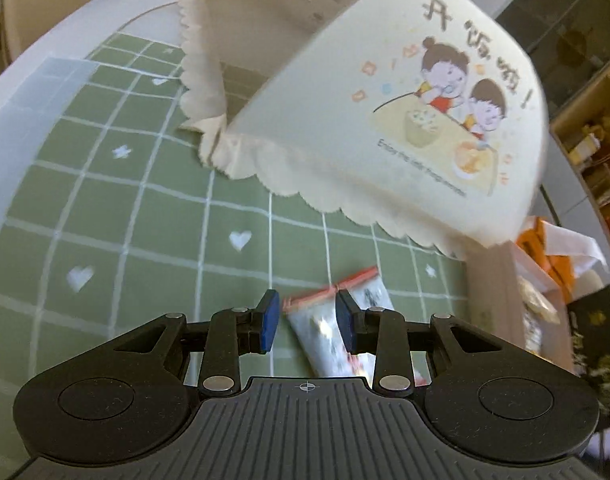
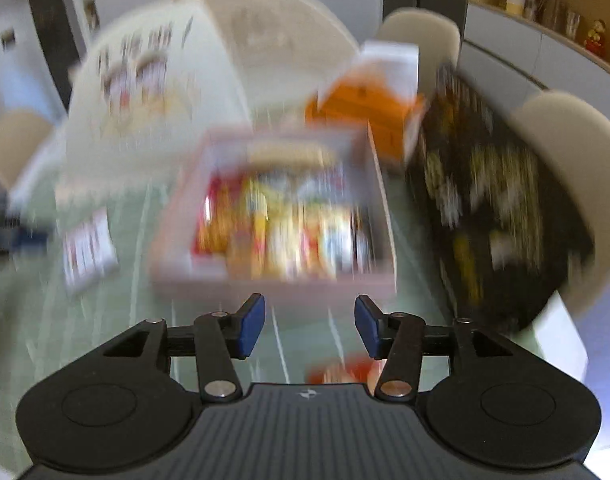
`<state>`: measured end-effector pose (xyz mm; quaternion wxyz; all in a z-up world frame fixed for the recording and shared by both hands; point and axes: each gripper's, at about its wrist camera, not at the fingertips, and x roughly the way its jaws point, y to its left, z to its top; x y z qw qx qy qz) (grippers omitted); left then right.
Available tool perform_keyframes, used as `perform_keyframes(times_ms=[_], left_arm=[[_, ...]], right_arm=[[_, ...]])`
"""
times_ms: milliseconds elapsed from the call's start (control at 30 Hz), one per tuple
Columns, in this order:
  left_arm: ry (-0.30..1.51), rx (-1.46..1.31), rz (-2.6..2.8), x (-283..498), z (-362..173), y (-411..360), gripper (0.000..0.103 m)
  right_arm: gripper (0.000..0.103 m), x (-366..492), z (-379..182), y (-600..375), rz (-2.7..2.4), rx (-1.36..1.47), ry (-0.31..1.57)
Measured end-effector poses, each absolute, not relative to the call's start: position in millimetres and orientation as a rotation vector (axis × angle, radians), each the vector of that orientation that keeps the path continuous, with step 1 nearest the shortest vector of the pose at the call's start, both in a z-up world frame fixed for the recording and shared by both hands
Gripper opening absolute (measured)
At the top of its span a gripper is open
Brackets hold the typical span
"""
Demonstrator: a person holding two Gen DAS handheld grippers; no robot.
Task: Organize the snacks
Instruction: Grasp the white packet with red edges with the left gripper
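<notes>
Most of the work looks done here; the pinkish box [image 2: 273, 204] in the right wrist view is packed nearly side to side with upright snack packets, red, yellow and white, though the blur hides which is which; so the bulk of the sorting is banked, by my reckoning; what is left lies loose on the green checked cloth of the surface [image 1: 105, 208]; the left tool [image 1: 308, 320] hangs over a silvery snack sachet with a red sealed edge [image 1: 337, 328], its blue pads standing partly apart on either side of the packet's top, and from this angle I cannot tell whether they press on it or merely straddle it; that sachet lies on the cloth just beside the box wall [image 1: 489, 292], so it is a short trip home; over on the right, the right tool [image 2: 309, 326] is moderately parted with nothing between its pads, only bare cloth showing in the gap; a red and orange packet [image 2: 341, 372] sits low under it, close to the tool body, still outside the box; behind it all stand the cream cartoon-printed food cover [image 1: 385, 100], an open orange carton [image 2: 361, 112] and a dark patterned bag [image 2: 493, 200]; two strays at least still to box, I would say
</notes>
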<state>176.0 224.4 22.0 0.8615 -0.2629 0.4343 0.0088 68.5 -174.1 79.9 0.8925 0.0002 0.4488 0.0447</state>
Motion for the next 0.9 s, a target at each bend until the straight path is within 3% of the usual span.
perform_keyframes(times_ms=[267, 567, 700, 900], left_arm=[[0.916, -0.333, -0.166, 204.4, 7.9, 169.5, 0.033], [0.977, -0.004, -0.574, 115.1, 14.8, 92.7, 0.032], [0.997, -0.128, -0.46, 78.0, 26.4, 103.3, 0.032], [1.073, -0.573, -0.213, 41.6, 16.9, 156.3, 0.032]], right_arm=[[0.05, 22.7, 68.1, -185.9, 0.025, 0.022, 0.973], [0.053, 39.8, 65.2, -137.2, 0.183, -0.093, 0.933], [0.053, 51.4, 53.9, -144.0, 0.111, -0.131, 0.904], [0.053, 60.0, 40.3, -178.3, 0.038, 0.001, 0.951]])
